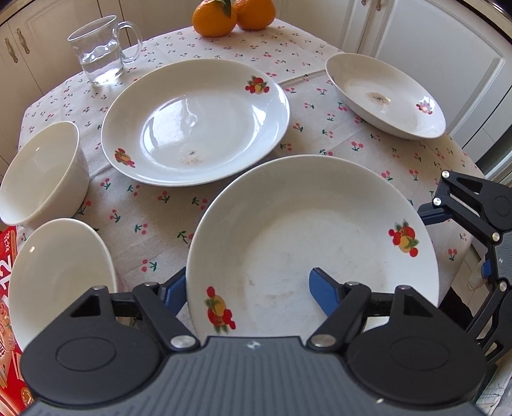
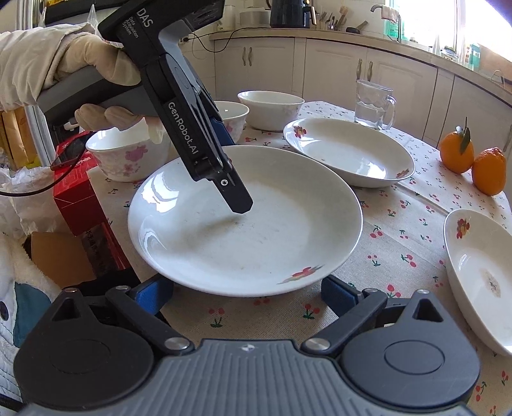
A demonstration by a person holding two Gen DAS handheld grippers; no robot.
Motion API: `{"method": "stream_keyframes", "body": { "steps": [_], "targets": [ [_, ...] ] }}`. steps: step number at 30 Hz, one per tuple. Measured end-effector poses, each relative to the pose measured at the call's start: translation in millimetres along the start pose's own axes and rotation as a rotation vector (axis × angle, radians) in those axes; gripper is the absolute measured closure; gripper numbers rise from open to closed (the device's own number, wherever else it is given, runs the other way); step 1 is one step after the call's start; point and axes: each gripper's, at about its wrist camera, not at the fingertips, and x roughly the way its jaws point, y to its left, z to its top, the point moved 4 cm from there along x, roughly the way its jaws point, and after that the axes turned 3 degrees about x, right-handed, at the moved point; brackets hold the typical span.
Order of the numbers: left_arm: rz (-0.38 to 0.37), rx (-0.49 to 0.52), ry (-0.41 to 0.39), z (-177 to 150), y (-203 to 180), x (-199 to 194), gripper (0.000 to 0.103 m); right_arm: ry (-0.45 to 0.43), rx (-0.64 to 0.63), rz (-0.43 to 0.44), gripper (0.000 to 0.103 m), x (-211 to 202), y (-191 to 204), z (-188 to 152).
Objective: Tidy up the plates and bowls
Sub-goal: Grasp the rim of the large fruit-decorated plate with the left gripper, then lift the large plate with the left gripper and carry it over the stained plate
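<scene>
The near plate (image 1: 307, 243) is taken as the landmark here. It lies on the table (image 1: 166, 204), at the edge closest to both cameras. A second plate (image 1: 195, 121) is seen beyond it, a third plate (image 1: 384, 96) beyond it to the right, and two bowls (image 1: 41, 172) to its left; a third bowl (image 2: 270, 108) is shown only in the right wrist view. A glass mug (image 1: 102, 54) and two oranges (image 1: 233, 14) stand far behind it.

The left claw (image 1: 246, 288) is placed across the near plate's rim: one finger (image 1: 324, 292) is inside the dish, the other is outside, partly hidden by the rim. The jaws are apart around the rim and no pressing of the pads on it is visible, so the plate is judged as not yet clamped. The right claw (image 2: 248, 292) is held just in front of the near plate, with its jaws wide apart and nothing gripped; its two fingers stand on both sides of the plate's front edge.

The plate is judged to be stiff, glazed and therefore slippery, rather heavy for a rim grip, and breakable if it is dropped or knocked against another dish. It should be taken at the rim, with one pad above and one below, and it is better supported from two sides. Faint stains are seen inside it, so a pad placed there may slide.
</scene>
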Motion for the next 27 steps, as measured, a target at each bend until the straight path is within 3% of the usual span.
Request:
{"method": "stream_keyframes", "body": {
  "steps": [8,27],
  "targets": [
    [-0.031,0.013,0.023,5.1,4.4,0.7,0.032,-0.002,-0.002,0.006,0.008,-0.3,0.8,0.2],
    [-0.14,0.055,0.078,17.3,6.8,3.3,0.032,0.013,0.001,0.001,0.008,-4.5,-1.9,-0.8]
  ]
}}
